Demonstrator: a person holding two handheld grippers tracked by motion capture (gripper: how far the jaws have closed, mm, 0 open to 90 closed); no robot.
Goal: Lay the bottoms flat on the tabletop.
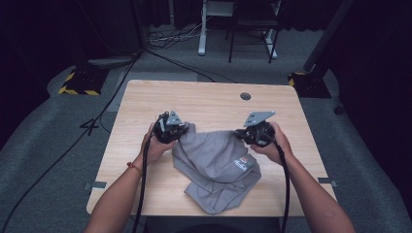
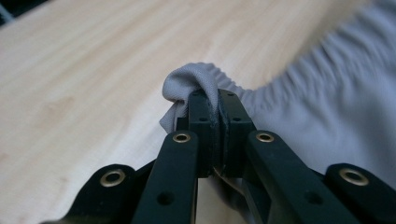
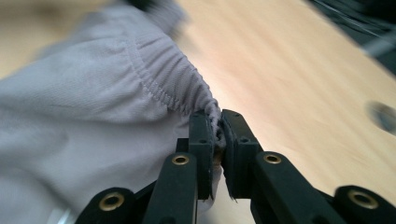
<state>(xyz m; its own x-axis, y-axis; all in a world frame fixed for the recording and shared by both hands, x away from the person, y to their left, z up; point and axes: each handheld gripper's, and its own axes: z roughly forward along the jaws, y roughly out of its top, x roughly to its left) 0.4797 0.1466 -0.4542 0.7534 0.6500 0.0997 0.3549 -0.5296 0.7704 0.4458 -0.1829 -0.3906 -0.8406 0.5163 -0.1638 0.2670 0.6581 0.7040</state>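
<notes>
Nearest us in the high view, two bare forearms reach in from the bottom edge, a thin orange band (image 1: pixel 132 167) on the left wrist and a black cable trailing back along each arm. Each hand grips a claw over a pale wooden tabletop (image 1: pixel 204 99).

Between the hands we see grey shorts (image 1: pixel 216 162), crumpled, with the lower part lying near the tabletop's front edge and a small label (image 1: pixel 244 163) showing on the right side. The gathered waistband stretches from one claw to the other.

The left claw (image 1: pixel 187 127) is clamped on the waistband's left end. In the left gripper view we see its jaws pressed together on a fold of the elastic hem (image 2: pixel 196 81), the cloth bulging above the tips and the rest of the shorts spreading to the right over the wood.

The right claw (image 1: pixel 239 133) is closed on the waistband's right end. In the right gripper view its jaws pinch the puckered, stitched edge (image 3: pixel 205 105), the grey fabric running off to the left and bare wood to the right.

Farther along the tabletop we see a round hole (image 1: pixel 245 96) near the back edge. Beyond it lies grey carpet with loose cables (image 1: pixel 170 36), a yellow-and-black striped base (image 1: pixel 80 82) at left, and white furniture legs (image 1: pixel 202 29) at the back.
</notes>
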